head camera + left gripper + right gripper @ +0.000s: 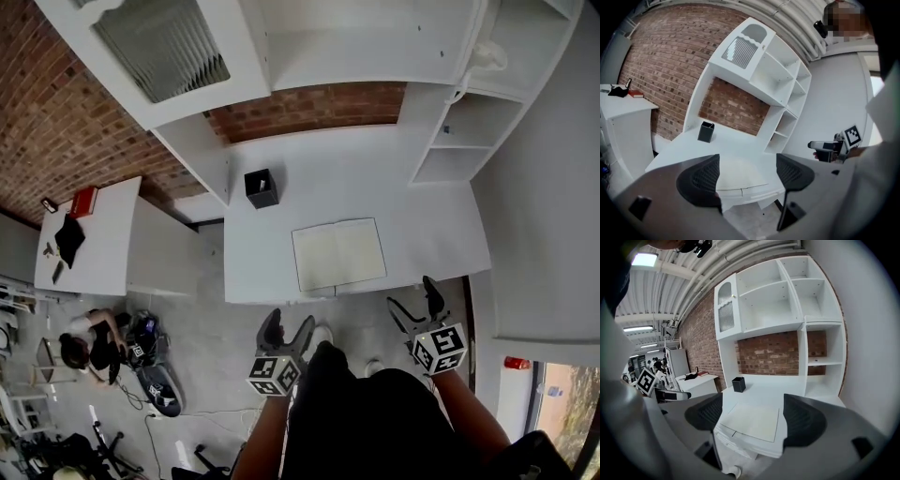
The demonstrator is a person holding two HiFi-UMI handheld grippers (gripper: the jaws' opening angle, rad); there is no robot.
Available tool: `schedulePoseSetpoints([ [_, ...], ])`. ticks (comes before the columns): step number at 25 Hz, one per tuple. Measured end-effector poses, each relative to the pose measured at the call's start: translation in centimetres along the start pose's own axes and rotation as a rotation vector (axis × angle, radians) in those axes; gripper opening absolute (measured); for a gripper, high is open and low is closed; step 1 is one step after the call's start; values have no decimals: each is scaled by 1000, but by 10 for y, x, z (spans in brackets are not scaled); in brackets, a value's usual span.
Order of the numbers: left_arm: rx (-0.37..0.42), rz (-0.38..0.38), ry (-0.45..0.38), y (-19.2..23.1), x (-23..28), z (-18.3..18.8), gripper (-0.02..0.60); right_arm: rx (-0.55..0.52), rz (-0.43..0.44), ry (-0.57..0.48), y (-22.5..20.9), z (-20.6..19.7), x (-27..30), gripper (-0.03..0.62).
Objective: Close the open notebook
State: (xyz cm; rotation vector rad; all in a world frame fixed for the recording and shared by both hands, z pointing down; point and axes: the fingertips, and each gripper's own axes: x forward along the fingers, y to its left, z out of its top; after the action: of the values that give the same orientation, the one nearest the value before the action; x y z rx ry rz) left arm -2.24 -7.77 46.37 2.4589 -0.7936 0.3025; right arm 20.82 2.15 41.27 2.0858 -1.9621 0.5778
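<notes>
The open notebook (337, 253) lies flat, pale blank pages up, near the front edge of the white desk (441, 230). Both grippers hang in front of the desk, short of it and apart from the notebook. My left gripper (287, 328) is open and empty, below the notebook's left page. My right gripper (416, 302) is open and empty, off the notebook's right corner. In the left gripper view the notebook (740, 174) shows between the jaws of the left gripper (746, 171). The right gripper view shows the notebook (752, 421) ahead of the right gripper (752, 413).
A black pen holder (261, 187) stands on the desk behind the notebook. White shelves (469, 131) rise at the desk's back and right. A side table (89, 239) with a red book (83, 201) stands at the left. A person (89, 345) crouches on the floor there.
</notes>
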Motion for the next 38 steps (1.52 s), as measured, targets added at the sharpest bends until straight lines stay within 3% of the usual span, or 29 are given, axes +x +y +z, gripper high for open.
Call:
schedulePoseSetpoints([
  [9,-51,-58,119,51,48,-22,357,18,-40,58,15,-3,65,390],
  [13,-129,-46,162,60,65,-42,357,60,-24,121,9,-26,82,390],
  [21,-314,65,197,80,88,-86,357,-14,110,222,21,-58,121,390],
  [32,-410,99,267,106,129,-133,357,-111,248,323,45,-91,184,390],
  [38,-453,147,256,123,138,-142,357,-231,329,347,48,-87,236,389],
])
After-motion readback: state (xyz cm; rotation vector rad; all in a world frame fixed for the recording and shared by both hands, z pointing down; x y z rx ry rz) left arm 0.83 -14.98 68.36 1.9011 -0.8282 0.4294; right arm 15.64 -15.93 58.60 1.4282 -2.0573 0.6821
